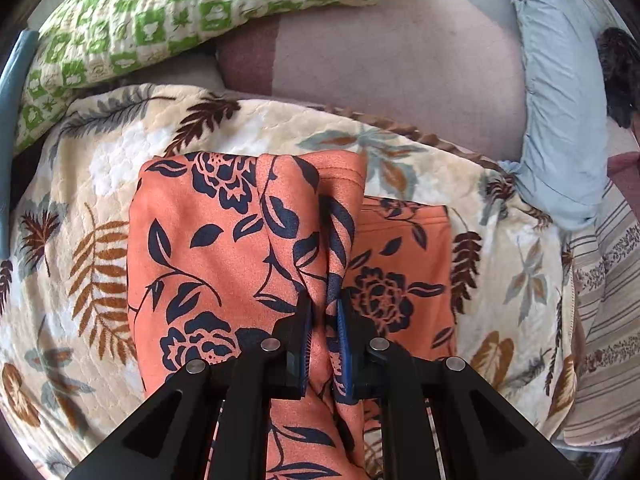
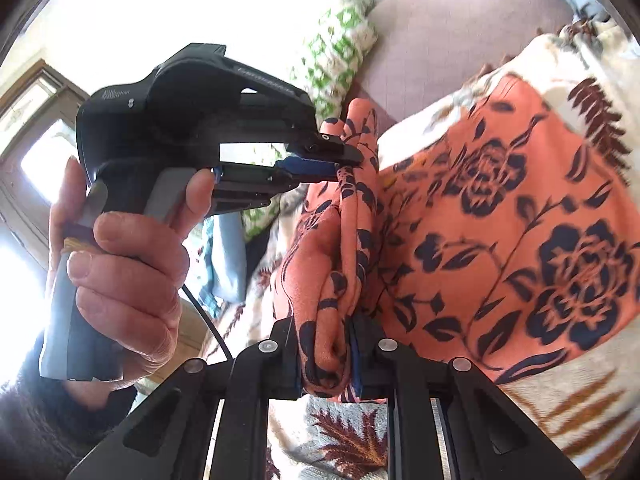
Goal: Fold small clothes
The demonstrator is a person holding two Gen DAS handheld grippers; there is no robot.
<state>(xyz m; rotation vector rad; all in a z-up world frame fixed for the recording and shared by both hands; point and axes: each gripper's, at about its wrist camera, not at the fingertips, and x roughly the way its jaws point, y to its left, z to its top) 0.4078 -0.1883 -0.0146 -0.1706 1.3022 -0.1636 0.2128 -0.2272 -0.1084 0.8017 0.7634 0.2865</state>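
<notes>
An orange garment with a dark blue flower print (image 1: 224,240) lies on a cream leaf-patterned blanket (image 1: 80,264). My left gripper (image 1: 325,312) is shut on a bunched edge of it, lifted off the blanket. In the right wrist view the garment (image 2: 500,220) spreads to the right, and my right gripper (image 2: 328,340) is shut on another bunched part of the same edge. The left gripper also shows there (image 2: 340,162), held in a hand, pinching the cloth farther up. The cloth hangs taut between the two grippers.
A green-and-white patterned pillow (image 1: 168,20) lies at the back left. A pale blue pillow (image 1: 560,100) lies at the right, with a striped cloth (image 1: 612,300) beside it. A mauve sheet (image 1: 400,60) covers the bed behind the blanket. A bright window is at the left of the right wrist view.
</notes>
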